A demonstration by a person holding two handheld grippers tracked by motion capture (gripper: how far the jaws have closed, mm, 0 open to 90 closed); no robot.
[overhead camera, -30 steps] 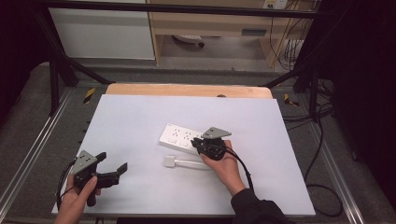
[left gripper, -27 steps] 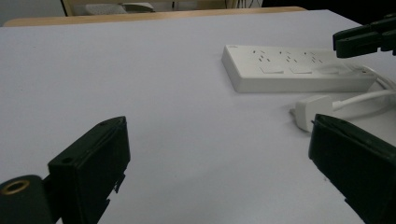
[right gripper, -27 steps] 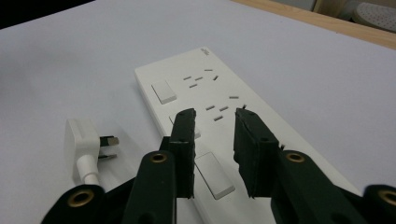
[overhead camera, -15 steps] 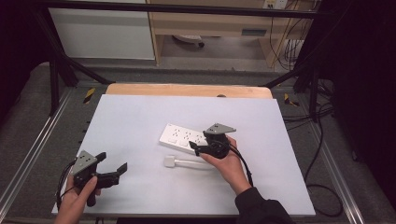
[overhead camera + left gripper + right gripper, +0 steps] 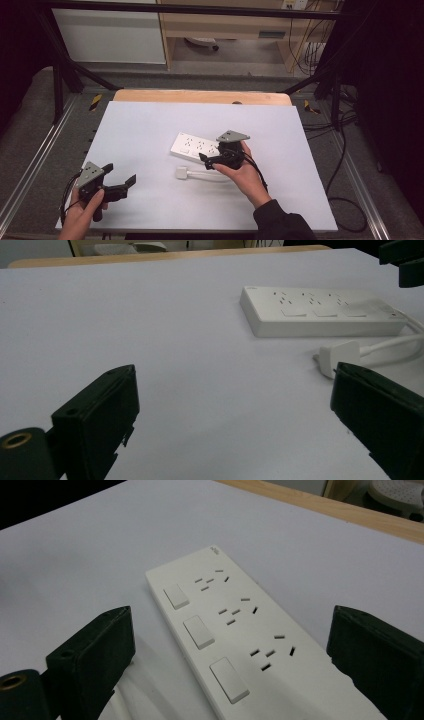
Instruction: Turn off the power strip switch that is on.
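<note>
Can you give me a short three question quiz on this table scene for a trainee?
1. How many rocker switches does the white plastic power strip have?
2. True or false: the right gripper has its jaws clamped on the strip.
3. Which lies nearer the person: A, the strip, or B, the white plug?

Key: 1. Three. 2. False; its jaws have just been opening and stand wide above the strip, with nothing pressed between them. 3. B.

The white worktop [image 5: 150, 125] has a wooden strip [image 5: 200, 96] along its far edge. Behind this strip stands a wooden shelf unit [image 5: 225, 25], and to its left a white cabinet [image 5: 110, 35]. Right of the worktop, black cables [image 5: 345, 150] lie on the grey floor [image 5: 360, 190].
</note>
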